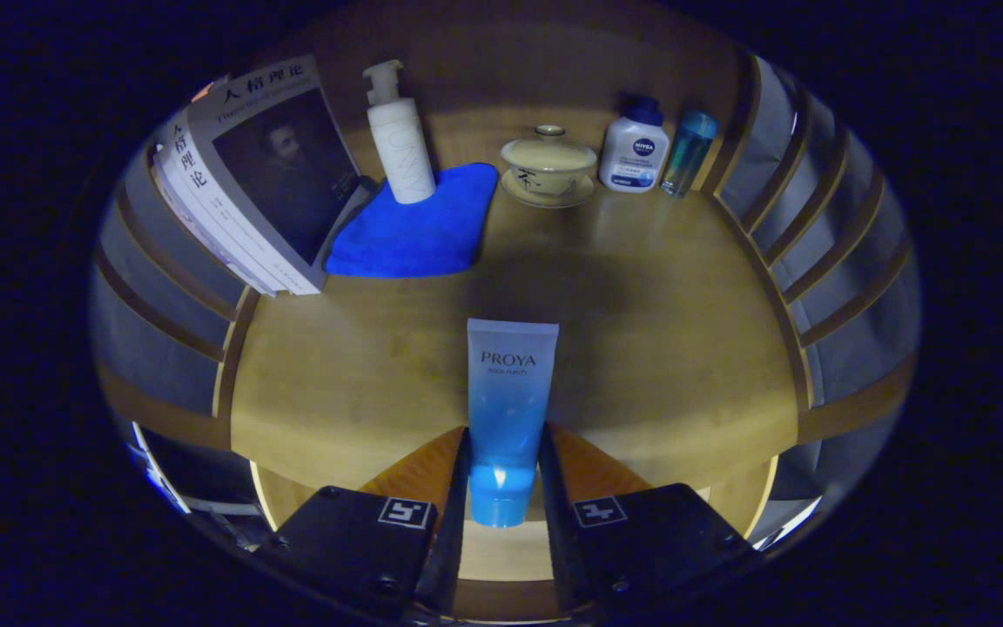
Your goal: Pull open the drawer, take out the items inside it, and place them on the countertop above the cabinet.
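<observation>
A blue-and-white squeeze tube (506, 409) with a bright blue cap sits between my two fingers, which press on its lower body from both sides. My gripper (504, 453) holds the tube over the front part of the wooden countertop (641, 348), cap toward me and flat crimped end pointing away. Whether the tube rests on the wood or hangs just above it I cannot tell. Below the countertop's front edge a paler wooden surface (501, 549) shows between the fingers.
At the back of the countertop stand a white pump bottle (399, 139) on a folded blue cloth (419, 226), a lidded ceramic cup on a saucer (548, 165), a white lotion bottle (635, 148) and a teal bottle (688, 152). Books (249, 183) lean at the left. Slatted walls flank both sides.
</observation>
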`<state>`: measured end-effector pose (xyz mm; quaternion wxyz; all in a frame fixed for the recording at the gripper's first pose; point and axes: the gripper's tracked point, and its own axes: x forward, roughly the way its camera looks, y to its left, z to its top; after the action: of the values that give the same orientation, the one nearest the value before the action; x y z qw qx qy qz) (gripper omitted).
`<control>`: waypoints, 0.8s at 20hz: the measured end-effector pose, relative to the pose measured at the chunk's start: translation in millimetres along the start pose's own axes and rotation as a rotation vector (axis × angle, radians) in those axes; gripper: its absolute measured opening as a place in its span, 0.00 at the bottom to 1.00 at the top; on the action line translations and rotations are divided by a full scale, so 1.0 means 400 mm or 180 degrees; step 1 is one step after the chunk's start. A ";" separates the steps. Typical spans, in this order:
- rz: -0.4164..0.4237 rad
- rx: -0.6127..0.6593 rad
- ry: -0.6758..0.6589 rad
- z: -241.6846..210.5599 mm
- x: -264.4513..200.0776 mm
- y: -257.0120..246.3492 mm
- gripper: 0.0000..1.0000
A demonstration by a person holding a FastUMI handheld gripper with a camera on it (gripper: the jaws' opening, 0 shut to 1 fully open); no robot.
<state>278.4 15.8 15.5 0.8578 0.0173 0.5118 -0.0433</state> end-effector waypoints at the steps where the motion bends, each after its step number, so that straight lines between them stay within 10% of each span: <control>1: -0.0001 0.0002 0.0006 0.000 0.000 0.001 0.46; 16: 0.0301 0.0179 -0.0490 -0.051 -0.115 0.035 0.66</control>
<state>240.0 34.0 46.1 0.8949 0.0622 0.4416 -0.0183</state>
